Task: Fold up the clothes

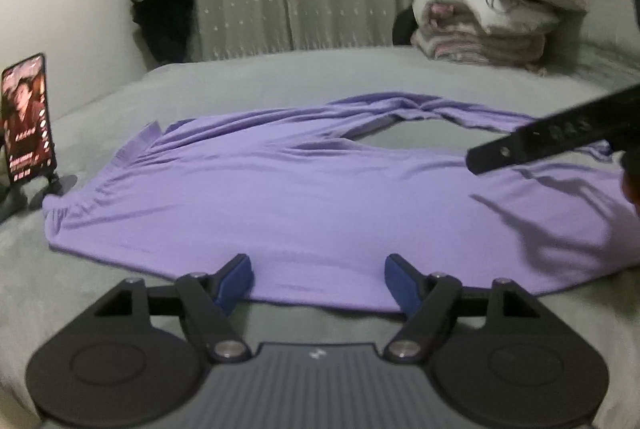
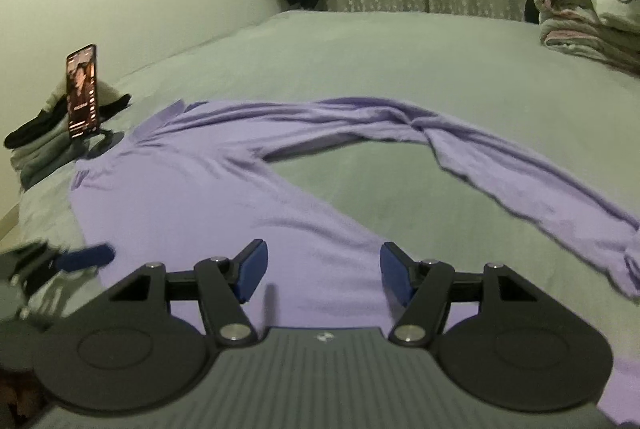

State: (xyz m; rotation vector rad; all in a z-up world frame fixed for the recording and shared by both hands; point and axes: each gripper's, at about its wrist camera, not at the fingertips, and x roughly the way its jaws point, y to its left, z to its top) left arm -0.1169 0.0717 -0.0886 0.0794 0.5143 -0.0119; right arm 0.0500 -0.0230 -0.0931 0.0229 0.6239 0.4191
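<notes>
Lying flat across the near half of the bed (image 2: 360, 41), one purple garment (image 1: 280, 197) has its two long parts curving off to the right. Both tools, the left tool (image 1: 319, 279) and right tool (image 2: 323, 271), hover at its near edge, jaws apart and empty. Judging by this, the first fold is starting; next comes pinching that edge and carrying it over.

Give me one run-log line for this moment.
stage: pre-grasp | purple long-sleeve garment: flat on bed, unfolded | left gripper: open, at near hem | right gripper: open, over garment
</notes>
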